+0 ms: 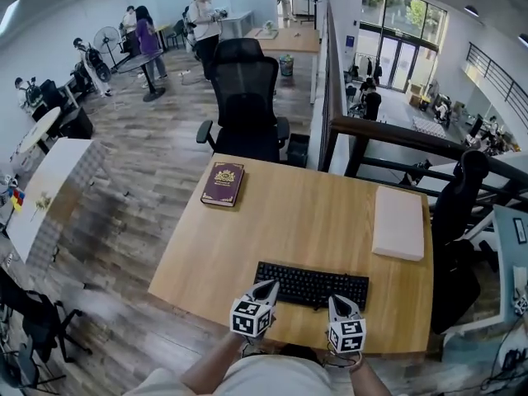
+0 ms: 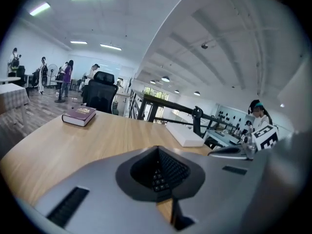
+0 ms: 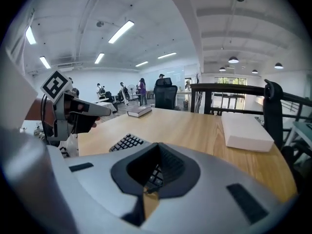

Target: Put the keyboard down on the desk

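Observation:
A black keyboard (image 1: 312, 285) lies flat on the wooden desk (image 1: 247, 246), close to its near edge. My left gripper (image 1: 269, 288) is shut, its tip over the keyboard's near-left corner. My right gripper (image 1: 338, 302) is shut too, at the near edge toward the keyboard's right end. In the left gripper view the closed jaws (image 2: 165, 196) hold nothing, and keyboard keys (image 2: 161, 172) show beyond them. The right gripper view is the same: shut jaws (image 3: 146, 191), with keys (image 3: 124, 143) lying past them on the desk. I see no pad pressing on the keyboard.
A maroon book (image 1: 223, 184) lies at the desk's far left and a flat white box (image 1: 398, 221) at its right. A black office chair (image 1: 245, 106) stands behind the desk, with a railing (image 1: 388, 134) to the right. Several people stand far back.

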The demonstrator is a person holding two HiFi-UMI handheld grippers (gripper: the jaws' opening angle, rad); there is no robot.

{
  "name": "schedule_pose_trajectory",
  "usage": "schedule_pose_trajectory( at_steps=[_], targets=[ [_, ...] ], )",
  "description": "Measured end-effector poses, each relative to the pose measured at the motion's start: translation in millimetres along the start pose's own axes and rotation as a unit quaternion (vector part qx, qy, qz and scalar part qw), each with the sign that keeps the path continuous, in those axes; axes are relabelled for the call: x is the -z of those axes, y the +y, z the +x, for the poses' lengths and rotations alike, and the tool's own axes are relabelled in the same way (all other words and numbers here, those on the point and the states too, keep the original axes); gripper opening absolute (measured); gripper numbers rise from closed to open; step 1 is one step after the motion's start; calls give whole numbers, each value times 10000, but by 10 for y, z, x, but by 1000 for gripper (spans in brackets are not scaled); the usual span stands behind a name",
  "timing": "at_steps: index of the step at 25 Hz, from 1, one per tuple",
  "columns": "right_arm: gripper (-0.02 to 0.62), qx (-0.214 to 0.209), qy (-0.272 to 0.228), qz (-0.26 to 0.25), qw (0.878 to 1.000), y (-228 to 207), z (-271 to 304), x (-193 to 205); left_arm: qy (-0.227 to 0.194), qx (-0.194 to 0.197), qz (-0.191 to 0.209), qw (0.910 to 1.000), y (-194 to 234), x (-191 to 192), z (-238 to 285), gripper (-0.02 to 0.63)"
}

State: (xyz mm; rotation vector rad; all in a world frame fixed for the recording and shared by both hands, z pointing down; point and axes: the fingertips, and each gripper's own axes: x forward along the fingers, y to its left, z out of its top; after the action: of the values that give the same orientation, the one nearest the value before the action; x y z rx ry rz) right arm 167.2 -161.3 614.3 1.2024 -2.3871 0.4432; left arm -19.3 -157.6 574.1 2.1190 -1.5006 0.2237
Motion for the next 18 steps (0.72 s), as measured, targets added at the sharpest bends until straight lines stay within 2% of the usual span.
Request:
schedule_pose_trajectory(
  at_steps=[2,8,13,18],
  targets=[
    [3,69,-202,-48,9998,38,-31,-170,-244,83,-26,9997,-65,-206,-44,11],
    [3,319,-913,-372,9946,133,-63,-839,-896,68,335,9954,-96,-804,-228,11],
    [3,600,-1678,-546,9825,107,-287,-1527,-1378,-13,693,9880,-141,-1245,-395,11],
    [3,794,-2223,-568,9701,122,-543,-2030,-1693,32,761,9826,-229,-1547,-551,11]
  ],
)
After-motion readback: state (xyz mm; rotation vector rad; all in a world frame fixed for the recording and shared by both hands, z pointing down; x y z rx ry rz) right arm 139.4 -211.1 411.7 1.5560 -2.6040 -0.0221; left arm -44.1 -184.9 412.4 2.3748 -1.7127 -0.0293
